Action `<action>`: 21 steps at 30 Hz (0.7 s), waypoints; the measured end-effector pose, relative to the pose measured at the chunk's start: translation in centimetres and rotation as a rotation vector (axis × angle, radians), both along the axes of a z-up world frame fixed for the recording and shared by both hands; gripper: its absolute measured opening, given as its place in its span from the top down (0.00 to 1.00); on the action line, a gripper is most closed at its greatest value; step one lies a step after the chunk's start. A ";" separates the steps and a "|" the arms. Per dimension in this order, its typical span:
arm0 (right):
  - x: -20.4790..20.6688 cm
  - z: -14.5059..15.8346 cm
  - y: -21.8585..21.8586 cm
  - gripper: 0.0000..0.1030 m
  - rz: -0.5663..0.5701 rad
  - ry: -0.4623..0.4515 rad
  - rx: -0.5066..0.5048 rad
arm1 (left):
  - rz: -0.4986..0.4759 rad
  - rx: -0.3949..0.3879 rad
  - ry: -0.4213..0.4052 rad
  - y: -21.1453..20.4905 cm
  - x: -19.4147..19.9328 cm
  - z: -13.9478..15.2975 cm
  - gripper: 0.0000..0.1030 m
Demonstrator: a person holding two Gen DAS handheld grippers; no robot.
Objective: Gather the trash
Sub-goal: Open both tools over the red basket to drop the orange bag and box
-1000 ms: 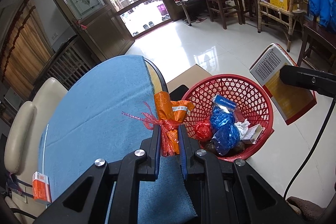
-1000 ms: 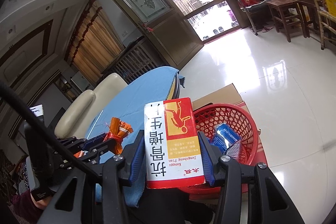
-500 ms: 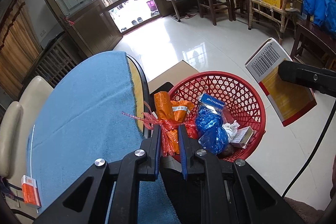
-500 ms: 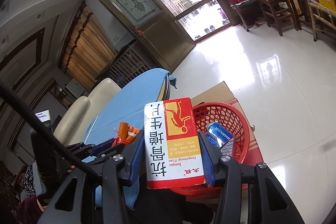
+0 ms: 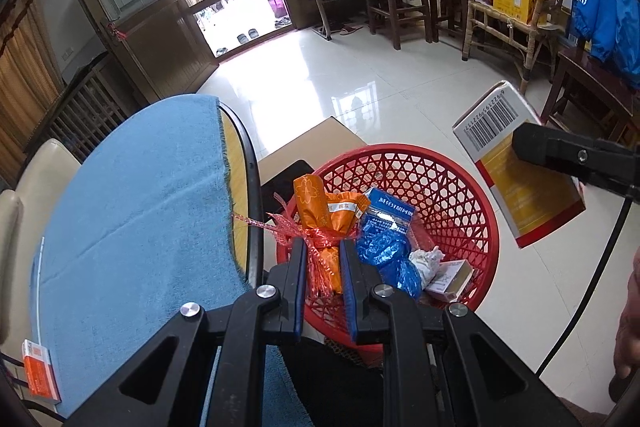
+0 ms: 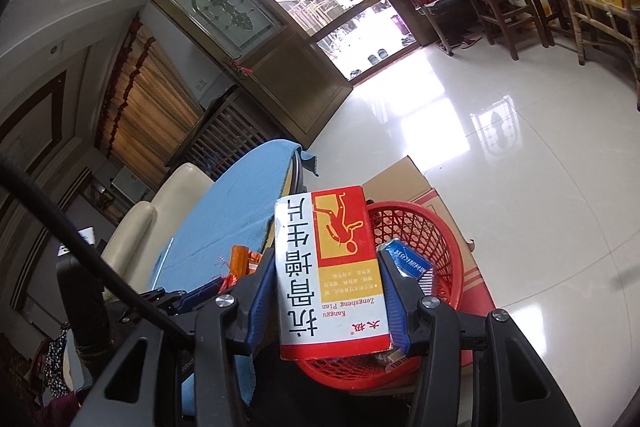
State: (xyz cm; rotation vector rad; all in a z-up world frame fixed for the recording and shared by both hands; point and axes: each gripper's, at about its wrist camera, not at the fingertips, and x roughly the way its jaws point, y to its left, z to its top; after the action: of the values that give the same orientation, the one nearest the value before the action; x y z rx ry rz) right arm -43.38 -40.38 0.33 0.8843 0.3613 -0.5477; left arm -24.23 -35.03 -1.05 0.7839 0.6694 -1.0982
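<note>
My left gripper (image 5: 322,247) is shut on an orange wrapper bundle (image 5: 320,223) tied with red mesh, held over the near rim of the red basket (image 5: 444,179). The basket holds a blue packet (image 5: 388,217), blue crumpled bags, white paper and a small box. My right gripper (image 6: 327,261) is shut on a red, white and yellow medicine box (image 6: 330,267), held above the basket (image 6: 440,251). That box (image 5: 516,167) also shows at the right of the left wrist view. The orange bundle (image 6: 240,261) shows at the left of the right wrist view.
A round table with a blue cloth (image 5: 136,211) lies left of the basket, with a small orange box (image 5: 38,375) near its edge. A cardboard box (image 5: 312,143) sits under the basket. A cream chair (image 6: 160,211), wooden chairs (image 5: 396,7) and shiny floor lie beyond.
My left gripper has carried the orange bundle rightward from over the blue cloth to over the basket's near rim. The right gripper keeps the medicine box above the basket.
</note>
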 end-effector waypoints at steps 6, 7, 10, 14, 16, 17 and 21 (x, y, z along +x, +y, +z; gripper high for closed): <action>0.9 -1.0 -0.8 0.49 -0.019 0.013 0.021 | -0.006 -0.021 0.056 -1.0 0.5 -0.2 0.83; 1.1 -1.1 -0.9 0.49 -0.023 0.015 0.025 | -0.011 -0.025 0.055 -1.1 0.4 -0.2 0.83; 1.4 -1.7 -1.5 0.49 -0.033 0.023 0.040 | -0.019 -0.025 0.060 -1.3 0.1 -0.4 0.82; 1.5 -2.7 -2.0 0.46 -0.047 0.026 0.083 | 0.006 -0.021 0.050 -1.0 0.4 -0.5 0.55; 1.3 -3.2 -2.4 0.40 -0.057 0.021 0.113 | 0.025 -0.032 0.030 -0.5 0.8 -0.1 0.45; 1.2 -3.3 -2.4 0.40 -0.056 0.016 0.122 | 0.033 -0.037 0.018 -0.2 0.9 0.1 0.44; 1.2 -3.2 -2.4 0.40 -0.055 0.017 0.124 | 0.085 -0.037 -0.037 1.1 1.6 1.0 0.37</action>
State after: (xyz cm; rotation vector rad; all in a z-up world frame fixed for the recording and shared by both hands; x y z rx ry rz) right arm -42.18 -42.74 -2.85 1.0116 0.3908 -0.5886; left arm -22.66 -33.88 -0.02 0.7363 0.6439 -1.0138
